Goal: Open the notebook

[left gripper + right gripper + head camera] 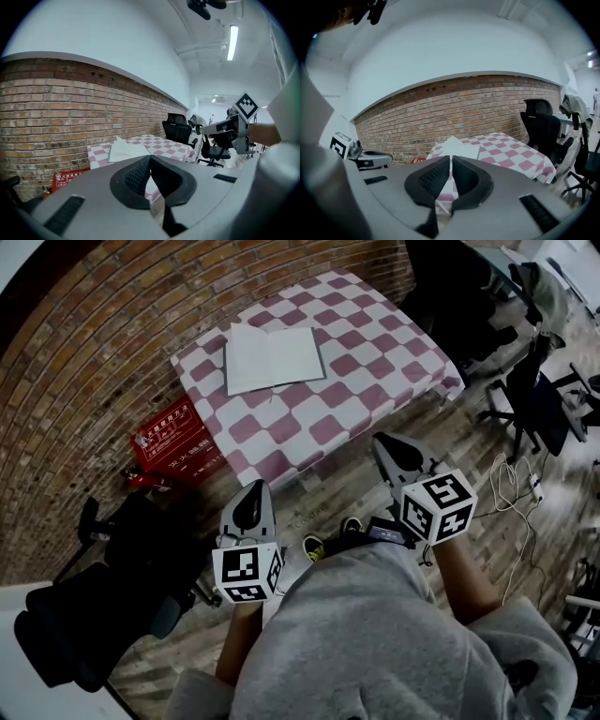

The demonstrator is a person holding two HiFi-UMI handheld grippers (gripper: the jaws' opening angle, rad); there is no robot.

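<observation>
The body of my left hand-held gripper (150,157) blocks the near edge of the worktop (174,146) in its own view; same with my right hand-held gripper (451,157). Print on the red box (173,440) is too small to read. My hoodie (356,634) hides most of my shoes (315,546).

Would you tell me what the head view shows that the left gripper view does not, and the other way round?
Only the head view: the person's shoes and the floor cables. Only the left gripper view: a ceiling lamp and the left gripper jaws seen close, tips together with nothing between. Both: the open notebook on the checked table, the red box by the brick wall, and the right gripper.
</observation>
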